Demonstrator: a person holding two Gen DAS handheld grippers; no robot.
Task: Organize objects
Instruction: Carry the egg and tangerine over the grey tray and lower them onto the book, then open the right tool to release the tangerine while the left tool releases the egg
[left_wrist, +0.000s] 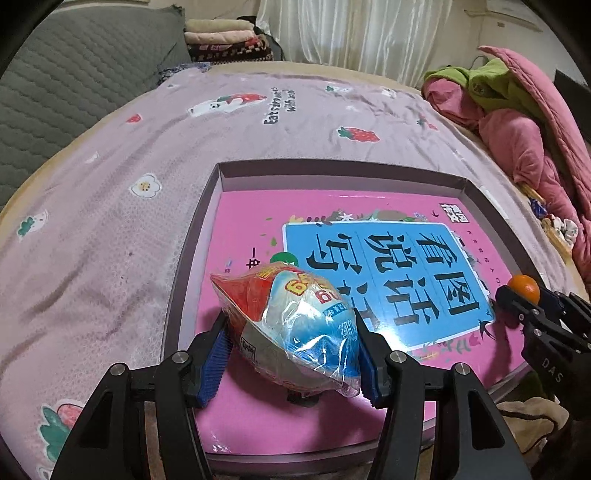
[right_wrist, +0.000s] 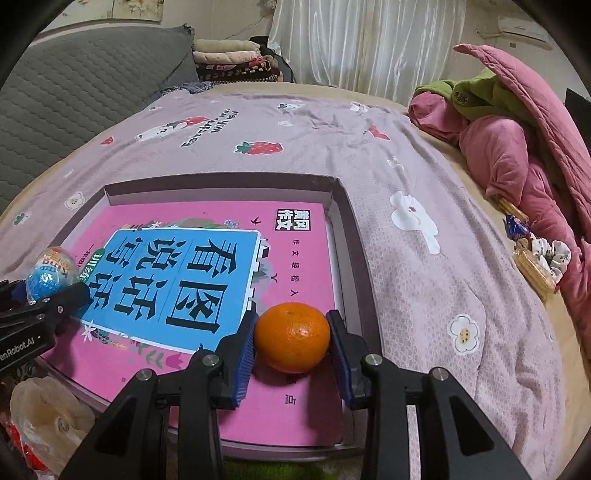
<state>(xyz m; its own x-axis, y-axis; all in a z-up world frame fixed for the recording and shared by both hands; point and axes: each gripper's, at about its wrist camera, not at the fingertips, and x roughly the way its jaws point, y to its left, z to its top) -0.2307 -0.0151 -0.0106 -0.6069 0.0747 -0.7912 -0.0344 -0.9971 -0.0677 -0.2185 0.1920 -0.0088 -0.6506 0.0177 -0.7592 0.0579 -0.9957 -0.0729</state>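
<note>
- Left hand-held gripper (left_wrist: 290, 332) clamped on wrapped toy egg (left_wrist: 295, 325), held above near left part of pink book (left_wrist: 240, 406).
- Right hand-held gripper (right_wrist: 291, 345) clenched around orange (right_wrist: 292, 338), pads touching both its sides, over near right corner of pink book (right_wrist: 295, 251).
- Pink book lying flat inside shallow box (right_wrist: 345, 221), filling most of it.
- Box resting on bed with strawberry-print blanket (right_wrist: 424, 295).
- Pink quilt (right_wrist: 517, 155) heaped right of box, well apart.
</note>
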